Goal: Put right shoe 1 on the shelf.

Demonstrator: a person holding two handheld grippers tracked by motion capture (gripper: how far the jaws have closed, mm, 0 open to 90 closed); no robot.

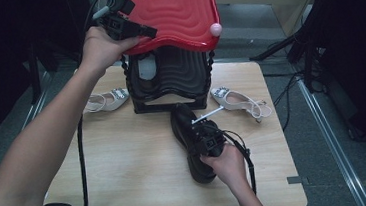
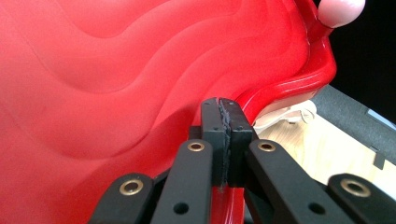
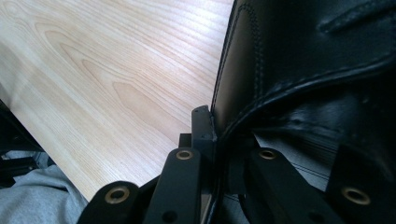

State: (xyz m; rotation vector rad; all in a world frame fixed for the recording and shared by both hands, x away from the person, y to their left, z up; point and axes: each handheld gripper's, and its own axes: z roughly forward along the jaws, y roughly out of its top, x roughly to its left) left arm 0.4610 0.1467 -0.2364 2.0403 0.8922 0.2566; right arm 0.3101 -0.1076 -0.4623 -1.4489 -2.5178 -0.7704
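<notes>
Black shoe [image 3: 317,70], toe cut off

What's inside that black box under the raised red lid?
Under the red lid, the black box shows ribbed dark walls and something pale grey at its left. The lid and walls cover its floor.

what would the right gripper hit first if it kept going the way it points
Probably the black box under the raised red lid: the right gripper, clamped on the black shoe, points there, though depth is unclear.
</notes>
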